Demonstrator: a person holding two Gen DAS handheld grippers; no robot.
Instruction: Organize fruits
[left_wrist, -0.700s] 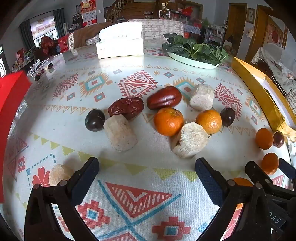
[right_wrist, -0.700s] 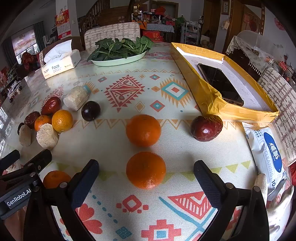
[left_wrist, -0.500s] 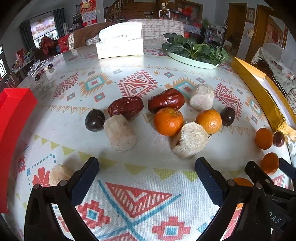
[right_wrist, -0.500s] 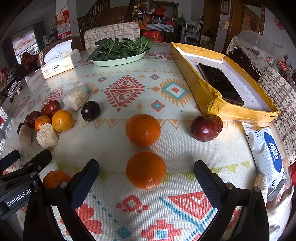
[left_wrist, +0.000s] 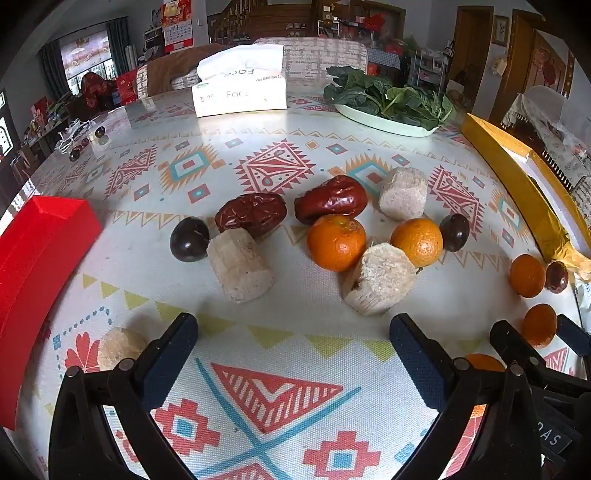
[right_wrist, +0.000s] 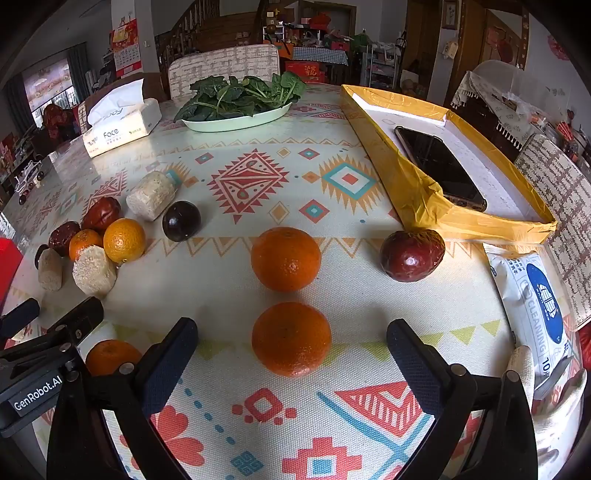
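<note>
Orange fruit (right_wrist: 291, 338) sits right between my R gripper (right_wrist: 291, 356) pads, jaws wide, not touching it. L gripper (left_wrist: 293, 349) also released, nothing but cloth (left_wrist: 277, 310) between. Just past L: two pale stubs (left_wrist: 240, 269), two oranges (left_wrist: 336, 242), two dates (left_wrist: 251, 214), dark plums (left_wrist: 189, 239) in a cluster. Red box (left_wrist: 40, 251) at far left. Beyond R: another orange (right_wrist: 285, 258), date (right_wrist: 412, 254) beside yellow tray (right_wrist: 417, 192). Greens (right_wrist: 240, 98) at back.

Left gripper (left_wrist: 293, 339): bare cloth between jaws | ahead: fruit cluster (left_wrist: 336, 242) blocks | left flank: red box (left_wrist: 40, 251) | Right gripper (right_wrist: 291, 345): orange (right_wrist: 291, 338) between jaws | right: yellow tray (right_wrist: 417, 195), wipes pack (right_wrist: 532, 310).
</note>
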